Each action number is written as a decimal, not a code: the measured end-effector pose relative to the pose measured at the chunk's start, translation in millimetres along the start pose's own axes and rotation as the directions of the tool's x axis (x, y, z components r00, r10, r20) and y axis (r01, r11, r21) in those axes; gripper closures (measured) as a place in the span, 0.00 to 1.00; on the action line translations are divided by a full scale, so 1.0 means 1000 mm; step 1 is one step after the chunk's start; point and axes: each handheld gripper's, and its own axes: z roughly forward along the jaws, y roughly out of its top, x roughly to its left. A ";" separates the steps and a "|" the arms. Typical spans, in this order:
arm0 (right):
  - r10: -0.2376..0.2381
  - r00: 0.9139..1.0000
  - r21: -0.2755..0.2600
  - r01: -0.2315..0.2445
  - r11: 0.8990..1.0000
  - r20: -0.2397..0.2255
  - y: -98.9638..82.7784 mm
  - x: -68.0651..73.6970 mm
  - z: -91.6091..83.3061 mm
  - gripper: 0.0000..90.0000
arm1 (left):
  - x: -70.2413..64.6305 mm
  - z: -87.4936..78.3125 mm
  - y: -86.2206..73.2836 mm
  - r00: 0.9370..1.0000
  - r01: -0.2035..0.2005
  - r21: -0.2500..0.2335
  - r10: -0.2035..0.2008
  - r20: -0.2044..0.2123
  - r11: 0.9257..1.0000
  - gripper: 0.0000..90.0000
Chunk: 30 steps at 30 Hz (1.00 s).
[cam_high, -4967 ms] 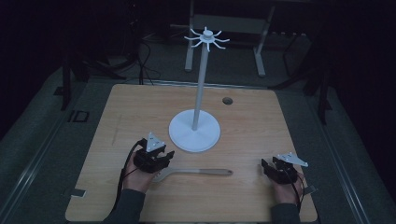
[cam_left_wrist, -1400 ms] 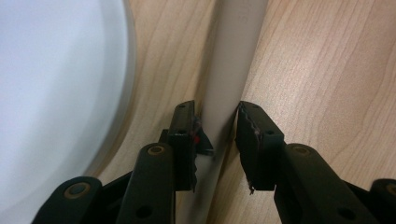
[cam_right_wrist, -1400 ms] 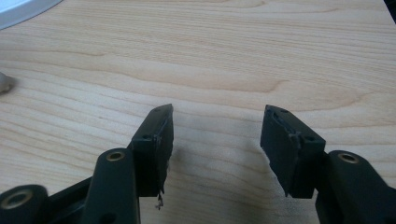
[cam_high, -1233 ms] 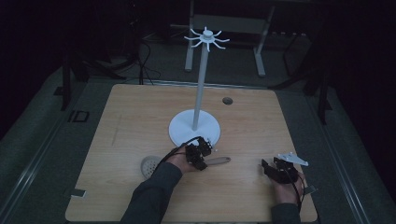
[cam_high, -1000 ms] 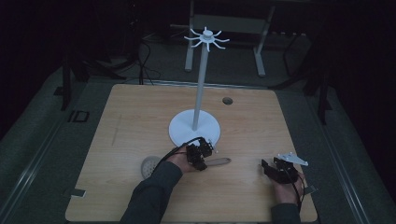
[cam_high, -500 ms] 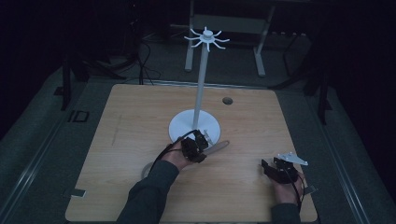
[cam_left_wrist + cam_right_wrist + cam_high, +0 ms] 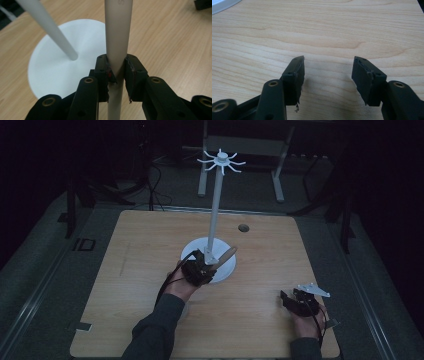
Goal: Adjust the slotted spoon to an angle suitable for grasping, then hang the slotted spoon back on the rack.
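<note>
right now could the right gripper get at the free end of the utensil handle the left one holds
Probably yes: the right gripper is open and empty, bare table lies between, and the handle sticks out past the left gripper toward it.

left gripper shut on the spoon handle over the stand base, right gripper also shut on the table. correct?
Not quite: the right gripper is open, its jaws standing wide apart over bare table, as the right gripper view shows. The rest holds: the left gripper is shut on the spoon handle over the white stand base.
</note>
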 end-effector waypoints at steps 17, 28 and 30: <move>0.007 1.000 0.001 -0.007 1.000 0.005 -0.001 0.000 -0.001 0.48 | 0.012 -0.022 -0.002 0.993 0.085 -0.108 -0.093 -0.073 0.991 0.82; 0.007 1.000 0.004 -0.007 1.000 0.009 -0.001 0.000 -0.001 0.48 | 0.012 -0.029 -0.002 0.989 0.098 -0.151 -0.113 -0.093 0.984 0.82; 0.007 1.000 0.002 -0.007 1.000 0.011 -0.001 0.000 -0.001 0.48 | 0.012 -0.031 -0.001 0.988 0.102 -0.163 -0.119 -0.100 0.981 0.82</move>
